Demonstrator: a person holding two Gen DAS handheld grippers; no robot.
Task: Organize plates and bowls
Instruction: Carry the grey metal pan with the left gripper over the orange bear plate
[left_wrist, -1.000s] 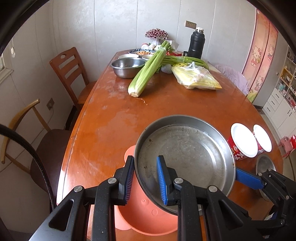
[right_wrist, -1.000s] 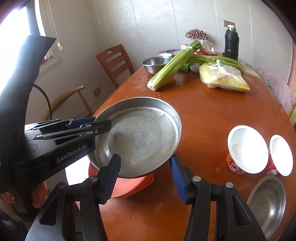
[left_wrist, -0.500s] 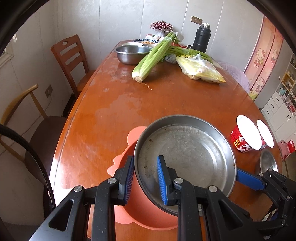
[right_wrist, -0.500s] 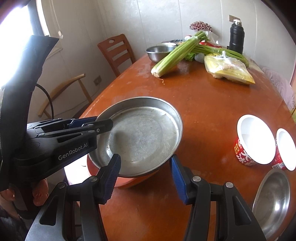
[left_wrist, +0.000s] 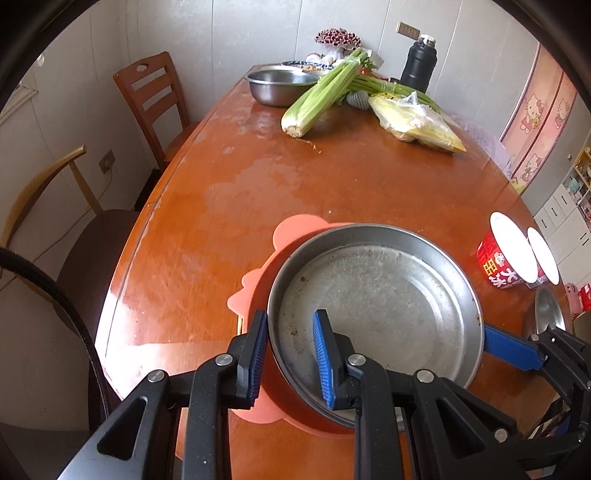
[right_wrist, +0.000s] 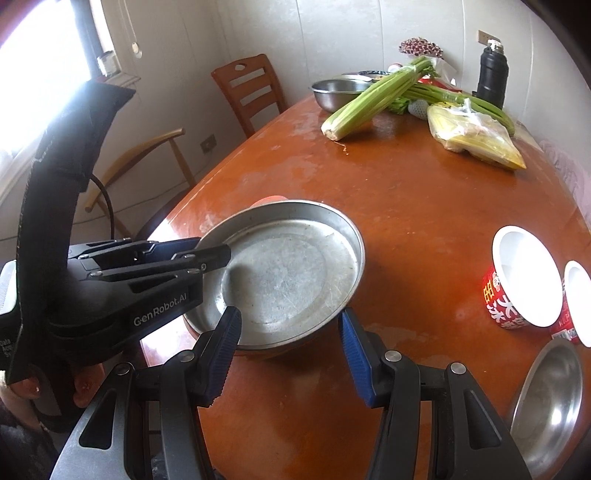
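Observation:
A large steel plate (left_wrist: 380, 299) rests in an orange flower-edged plastic plate (left_wrist: 291, 236) on the near left of the table; it also shows in the right wrist view (right_wrist: 288, 269). My left gripper (left_wrist: 288, 347) straddles the steel plate's near rim, one finger inside and one outside, with a gap showing. My right gripper (right_wrist: 290, 339) is open and empty, just before the steel plate's near edge. A small steel bowl (right_wrist: 550, 398) lies at the near right.
Two red paper cups (right_wrist: 524, 280) stand on the right. Celery (left_wrist: 325, 92), a yellow bag (left_wrist: 417, 122), a steel basin (left_wrist: 280, 85) and a black flask (left_wrist: 419, 66) crowd the far end. Two chairs (left_wrist: 151, 99) stand left of the wooden table (left_wrist: 221, 206).
The steel plate has come down onto the orange plate, which was visible beneath it before. Both grippers moved lower and nearer the table with it.

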